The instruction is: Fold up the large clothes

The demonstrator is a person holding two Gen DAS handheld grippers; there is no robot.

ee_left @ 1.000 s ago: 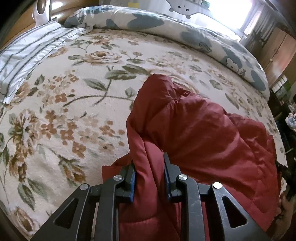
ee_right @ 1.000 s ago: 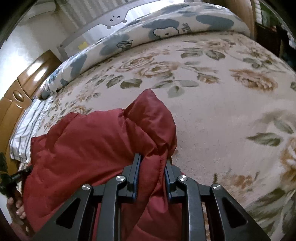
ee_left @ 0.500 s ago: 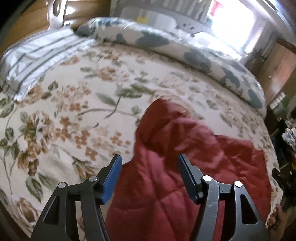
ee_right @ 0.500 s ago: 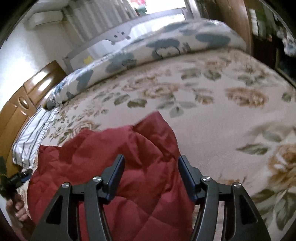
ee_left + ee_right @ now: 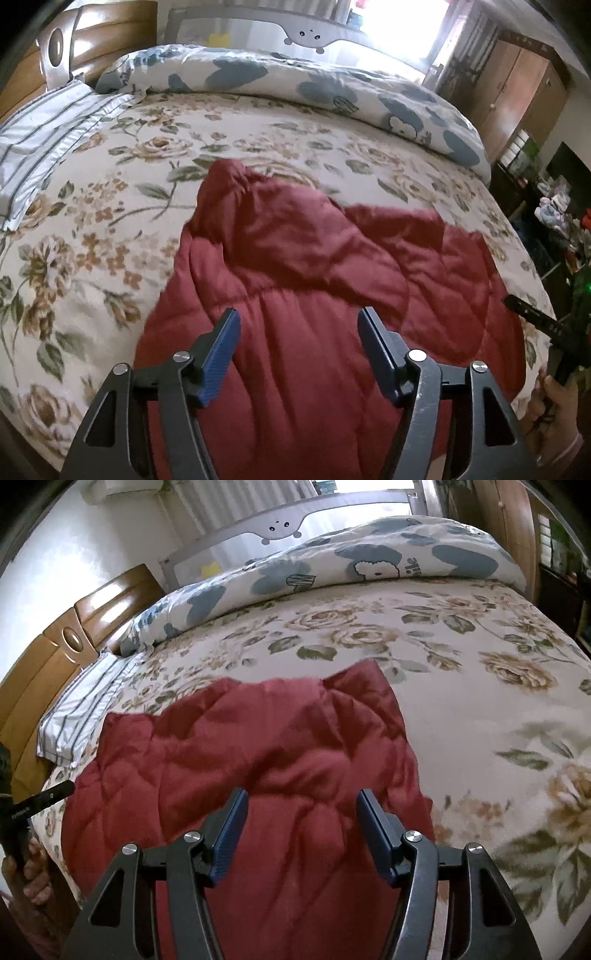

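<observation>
A dark red quilted padded garment (image 5: 314,280) lies folded on the floral bedspread (image 5: 110,221), its far edge doubled over toward me; it also shows in the right wrist view (image 5: 258,760). My left gripper (image 5: 299,332) is open and empty, raised above the garment's near left part. My right gripper (image 5: 301,810) is open and empty, raised above the garment's near right part. The other gripper and the hand holding it show at the frame edges (image 5: 535,321) (image 5: 37,801).
A rolled blue-and-white duvet (image 5: 295,81) lies along the far side of the bed. A striped pillow (image 5: 44,125) sits by the wooden headboard (image 5: 55,48). A wooden wardrobe (image 5: 517,96) and cluttered shelves (image 5: 554,206) stand beyond the bed's right side.
Both grippers opened and let go of the red garment's folded edge. The edge dropped onto the garment. Both grippers then pulled back and up.
</observation>
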